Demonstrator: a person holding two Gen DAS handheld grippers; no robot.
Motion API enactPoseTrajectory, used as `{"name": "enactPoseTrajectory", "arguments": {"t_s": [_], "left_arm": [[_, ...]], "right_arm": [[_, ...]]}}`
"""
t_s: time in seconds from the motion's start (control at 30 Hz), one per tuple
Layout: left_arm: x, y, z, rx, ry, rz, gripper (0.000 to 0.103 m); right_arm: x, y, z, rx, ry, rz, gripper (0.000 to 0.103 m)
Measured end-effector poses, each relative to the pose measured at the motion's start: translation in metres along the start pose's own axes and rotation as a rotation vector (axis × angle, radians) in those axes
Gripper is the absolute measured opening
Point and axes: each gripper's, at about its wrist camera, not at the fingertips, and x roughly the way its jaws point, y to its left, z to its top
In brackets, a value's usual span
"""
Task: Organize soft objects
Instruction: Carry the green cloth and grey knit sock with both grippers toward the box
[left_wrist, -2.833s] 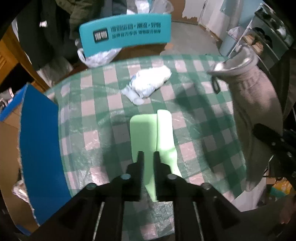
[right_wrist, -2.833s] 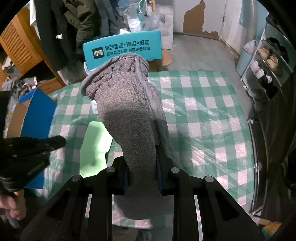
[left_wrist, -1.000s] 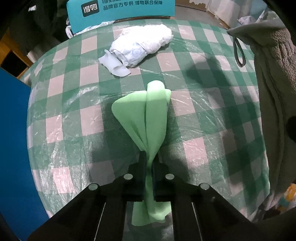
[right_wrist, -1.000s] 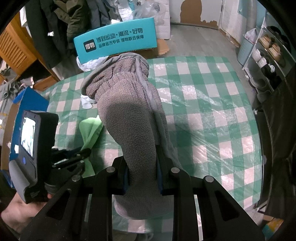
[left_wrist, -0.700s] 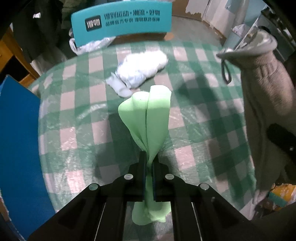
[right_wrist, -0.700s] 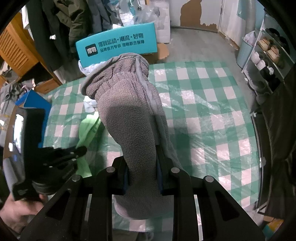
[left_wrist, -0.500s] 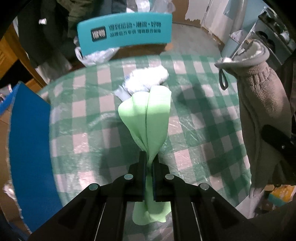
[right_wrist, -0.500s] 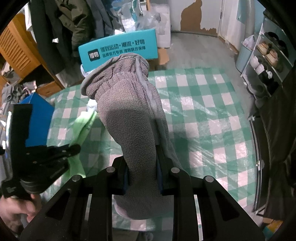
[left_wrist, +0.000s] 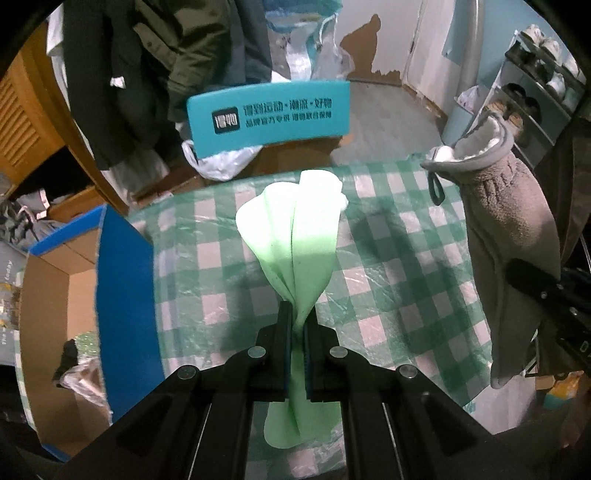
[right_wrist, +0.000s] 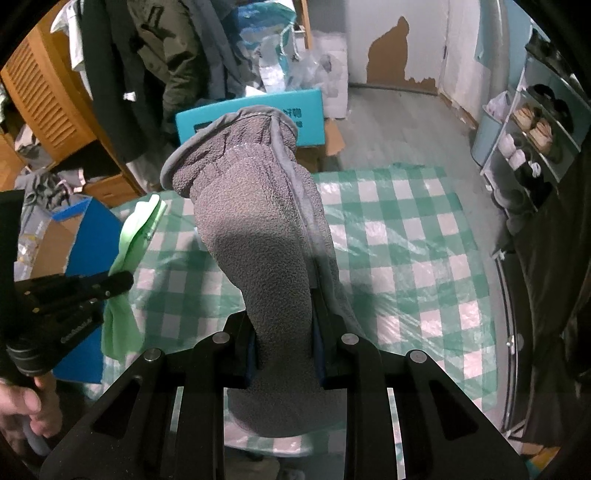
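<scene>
While both jaws grip, green cloth (left_wrist: 299, 240) left, grey fleece mitten (right_wrist: 266, 240) right, blue-sided carton (left_wrist: 122, 280) beside checked table (left_wrist: 388, 295).

Both wrist views look steeply down, sharing the checked table (left_wrist: 388, 236).

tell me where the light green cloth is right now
The light green cloth is pinched in the left gripper, held up over the green checked table; in the right wrist view it hangs at far left, beside the blue box.
</scene>
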Motion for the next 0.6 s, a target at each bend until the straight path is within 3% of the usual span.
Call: {"name": "enactPoseTrajectory", "arguments": {"t_s": [0.6], "left_arm": [[-0.043,0.061,-0.012,-0.064,-0.072,0.042,0.005]], "right_arm": [[-0.019,0.066,0.018,-0.097,-0.049,0.078,0.021]]}}
